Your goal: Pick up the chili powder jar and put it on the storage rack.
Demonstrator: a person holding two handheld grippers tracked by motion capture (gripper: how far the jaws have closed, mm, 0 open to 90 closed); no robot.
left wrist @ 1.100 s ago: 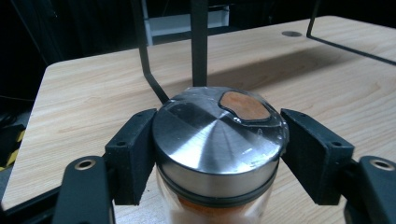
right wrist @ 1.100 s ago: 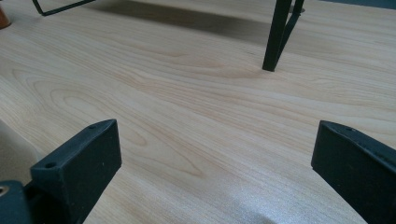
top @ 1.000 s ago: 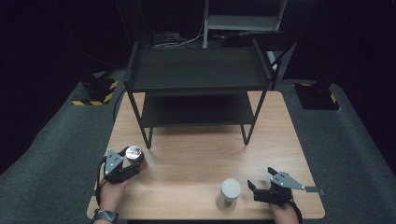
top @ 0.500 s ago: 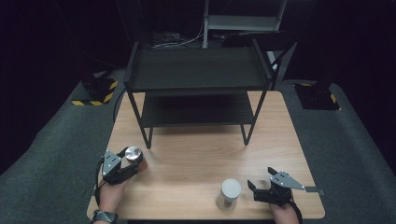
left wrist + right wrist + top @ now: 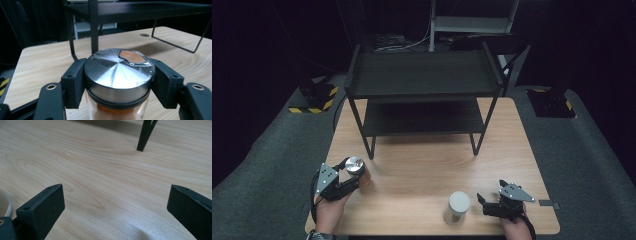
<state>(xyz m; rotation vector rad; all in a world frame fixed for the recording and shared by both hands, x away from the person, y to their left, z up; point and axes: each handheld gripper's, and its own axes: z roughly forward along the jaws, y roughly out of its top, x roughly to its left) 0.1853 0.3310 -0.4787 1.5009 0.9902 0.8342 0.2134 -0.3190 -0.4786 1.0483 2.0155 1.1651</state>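
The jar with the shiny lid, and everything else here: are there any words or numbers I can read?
None: no words or numbers can be read.
spice jar, held in the left gripper: plain metal lid, no print.
white-lidded jar: no label visible.
black shelf rack and table: no writing.

I see a black shelf rack (image 5: 424, 95) standing at the far end of the wooden table (image 5: 427, 165). A white-lidded jar (image 5: 457, 206) stands near the front edge.
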